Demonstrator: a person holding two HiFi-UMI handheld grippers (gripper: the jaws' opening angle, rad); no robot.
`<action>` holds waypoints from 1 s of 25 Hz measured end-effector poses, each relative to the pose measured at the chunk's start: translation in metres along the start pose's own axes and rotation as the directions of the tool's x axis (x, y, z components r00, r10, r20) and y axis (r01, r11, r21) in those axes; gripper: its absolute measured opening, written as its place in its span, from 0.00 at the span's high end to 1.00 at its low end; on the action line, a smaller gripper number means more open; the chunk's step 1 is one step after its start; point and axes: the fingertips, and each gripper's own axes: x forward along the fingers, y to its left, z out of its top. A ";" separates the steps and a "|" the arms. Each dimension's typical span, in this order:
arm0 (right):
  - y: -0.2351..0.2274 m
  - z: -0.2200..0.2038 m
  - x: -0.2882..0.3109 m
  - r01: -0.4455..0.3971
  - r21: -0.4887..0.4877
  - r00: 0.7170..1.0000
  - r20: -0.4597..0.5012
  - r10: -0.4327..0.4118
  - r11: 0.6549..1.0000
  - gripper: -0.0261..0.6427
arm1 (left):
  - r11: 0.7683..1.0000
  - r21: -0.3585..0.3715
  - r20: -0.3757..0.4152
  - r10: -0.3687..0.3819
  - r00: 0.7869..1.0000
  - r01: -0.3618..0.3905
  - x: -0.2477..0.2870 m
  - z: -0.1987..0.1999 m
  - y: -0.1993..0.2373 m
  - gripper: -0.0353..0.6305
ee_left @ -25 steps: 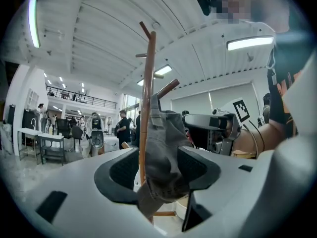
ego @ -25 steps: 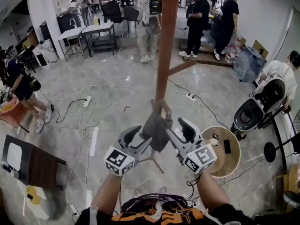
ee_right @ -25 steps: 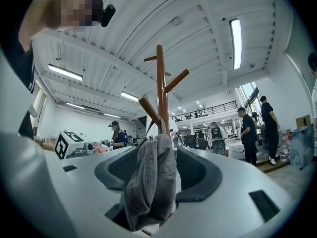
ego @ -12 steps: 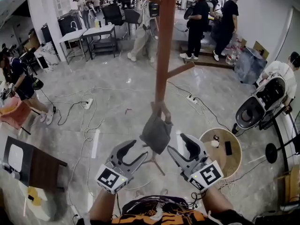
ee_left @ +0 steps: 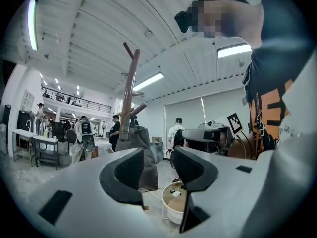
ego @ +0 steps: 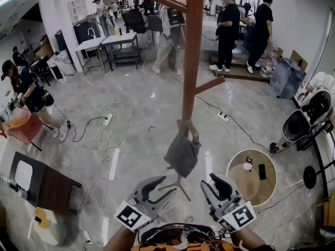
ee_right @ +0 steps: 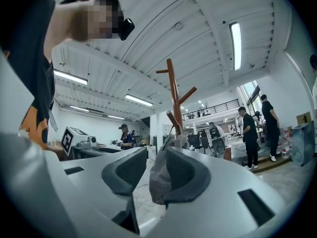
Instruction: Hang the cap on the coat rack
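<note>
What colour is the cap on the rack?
The cap is grey; head view shows it best.

Round table [ego: 256, 190] right; power strip [ego: 108, 120], cables [ego: 104, 150] on floor; people [ego: 229, 30] behind.

Coat rack [ego: 191, 61], top beyond the upper edge
</note>
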 end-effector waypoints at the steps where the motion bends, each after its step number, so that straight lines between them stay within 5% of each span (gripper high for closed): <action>1: 0.003 -0.002 -0.003 -0.004 -0.001 1.000 -0.004 0.004 1.000 0.76 | 1.000 -0.011 -0.002 0.003 1.000 -0.003 -0.001 -0.001 -0.002 0.64; 9: 0.003 0.014 -0.013 -0.007 -0.037 0.999 0.038 0.009 0.999 0.84 | 0.999 -0.015 0.051 0.051 0.997 -0.051 -0.019 0.013 0.003 0.85; 15: 0.012 0.021 -0.014 -0.044 -0.031 0.998 0.052 0.045 0.999 0.94 | 0.996 -0.010 0.044 0.089 0.995 -0.088 -0.019 0.028 0.006 0.90; 25: 0.024 0.024 -0.008 -0.105 -0.011 0.994 0.027 0.106 0.994 0.94 | 0.998 0.011 0.046 0.067 0.997 -0.067 -0.022 0.042 -0.003 0.91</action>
